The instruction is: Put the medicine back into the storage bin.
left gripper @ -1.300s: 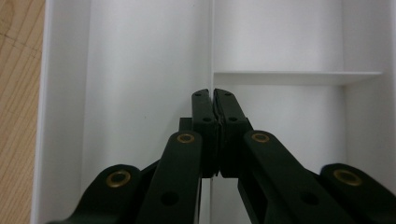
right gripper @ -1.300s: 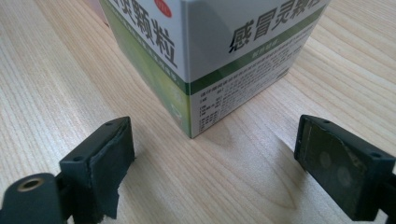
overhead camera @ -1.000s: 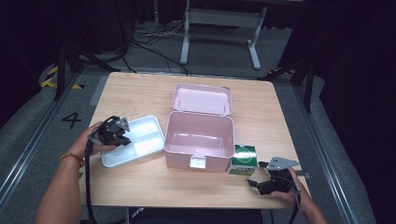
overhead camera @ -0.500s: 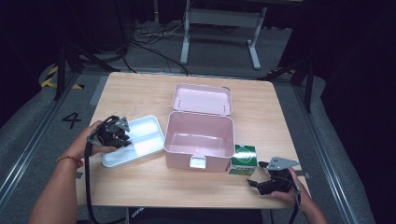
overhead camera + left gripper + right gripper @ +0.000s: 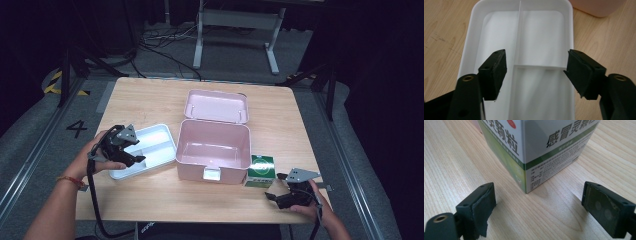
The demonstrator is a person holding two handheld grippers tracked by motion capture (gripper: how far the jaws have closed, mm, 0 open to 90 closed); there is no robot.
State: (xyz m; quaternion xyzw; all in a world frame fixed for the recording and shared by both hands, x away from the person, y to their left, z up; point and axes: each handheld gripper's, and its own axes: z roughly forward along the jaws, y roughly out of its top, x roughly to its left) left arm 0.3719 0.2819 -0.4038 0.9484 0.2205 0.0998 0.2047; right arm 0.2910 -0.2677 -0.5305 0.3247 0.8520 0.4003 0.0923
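**Left gripper opens over the white tray; right gripper waits by the green box**

The left gripper [image 5: 134, 152] hangs over the near left end of the white divided tray [image 5: 155, 145], which lies on the wooden table [image 5: 150, 100] just left of the open pink case [image 5: 212, 145]. Its jaws have just been opening and now stand wide apart above the tray's dividers, with nothing between them. The right gripper [image 5: 272, 187], near the table's right front edge, stands open and empty, pointing at the green-and-white box [image 5: 262, 167], which stands just beside the case's right front corner.
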